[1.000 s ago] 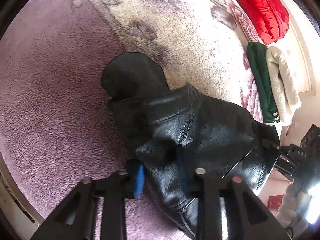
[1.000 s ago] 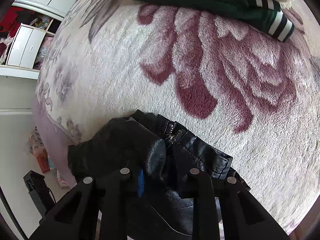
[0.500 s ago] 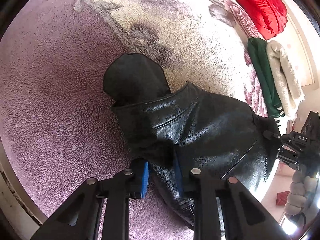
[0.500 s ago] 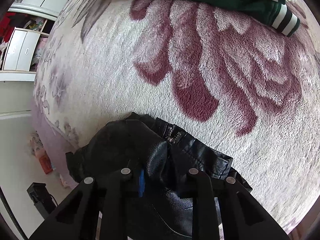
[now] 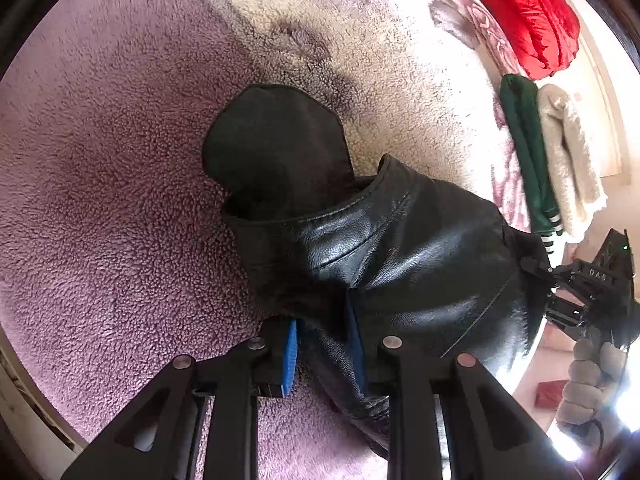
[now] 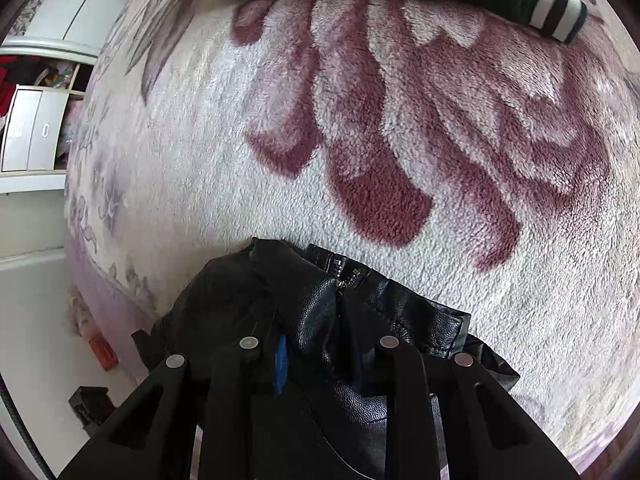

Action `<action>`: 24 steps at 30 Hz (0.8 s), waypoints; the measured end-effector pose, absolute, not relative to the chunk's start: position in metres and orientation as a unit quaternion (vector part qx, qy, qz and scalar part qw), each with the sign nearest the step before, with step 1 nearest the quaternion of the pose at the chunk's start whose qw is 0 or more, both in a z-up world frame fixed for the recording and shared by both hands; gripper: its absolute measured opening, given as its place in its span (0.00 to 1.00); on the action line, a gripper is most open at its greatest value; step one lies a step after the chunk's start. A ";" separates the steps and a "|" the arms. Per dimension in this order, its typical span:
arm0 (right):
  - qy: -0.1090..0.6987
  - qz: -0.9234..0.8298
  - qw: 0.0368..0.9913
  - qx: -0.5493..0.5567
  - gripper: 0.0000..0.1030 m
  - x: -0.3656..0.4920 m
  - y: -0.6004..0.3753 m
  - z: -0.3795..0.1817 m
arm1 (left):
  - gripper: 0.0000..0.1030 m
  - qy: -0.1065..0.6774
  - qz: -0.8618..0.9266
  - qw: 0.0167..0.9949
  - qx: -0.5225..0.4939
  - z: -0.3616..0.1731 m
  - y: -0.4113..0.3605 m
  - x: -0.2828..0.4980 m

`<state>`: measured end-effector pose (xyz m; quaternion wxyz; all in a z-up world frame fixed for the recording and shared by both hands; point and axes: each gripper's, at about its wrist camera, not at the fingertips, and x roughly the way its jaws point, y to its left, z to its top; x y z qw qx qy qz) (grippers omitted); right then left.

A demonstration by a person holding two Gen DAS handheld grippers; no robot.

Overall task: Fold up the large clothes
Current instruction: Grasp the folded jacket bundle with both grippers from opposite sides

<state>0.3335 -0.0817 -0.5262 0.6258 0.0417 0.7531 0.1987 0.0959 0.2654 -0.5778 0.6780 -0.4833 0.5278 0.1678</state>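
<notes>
Blanket (image 6: 400, 120) bears jacket (image 5: 400, 264), running lengthwise between left gripper (image 5: 324, 344), clamped on it, and right gripper (image 6: 320, 356), jaws opening around leather.

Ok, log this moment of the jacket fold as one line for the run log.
stage: fold underway | item: black leather jacket on fleece blanket | left gripper: pinching jacket edge | right gripper: jaws opening, jacket between them

The black leather jacket (image 6: 320, 408) hides its own lower part behind the right hand-held gripper (image 6: 320, 360).
</notes>
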 end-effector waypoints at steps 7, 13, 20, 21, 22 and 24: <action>0.764 0.225 0.583 0.162 0.82 0.309 -0.164 -0.498 | 0.54 0.466 0.119 0.648 -0.590 -0.571 0.270 0.045; 0.773 0.207 0.521 0.298 0.85 0.242 -0.249 -0.549 | 0.58 0.421 0.069 0.607 -0.670 -0.610 0.245 0.044; 0.716 0.320 0.413 0.463 0.89 0.204 -0.238 -0.642 | 0.75 0.403 0.066 0.617 -0.673 -0.627 0.238 0.081; 0.712 0.335 0.412 0.459 0.92 0.207 -0.226 -0.644 | 0.75 0.400 0.070 0.619 -0.672 -0.626 0.238 0.080; 0.712 0.343 0.414 0.451 0.92 0.209 -0.217 -0.643 | 0.75 0.396 0.076 0.622 -0.671 -0.624 0.237 0.079; 0.712 0.360 0.424 0.428 0.92 0.214 -0.197 -0.639 | 0.75 0.384 0.091 0.628 -0.670 -0.620 0.237 0.076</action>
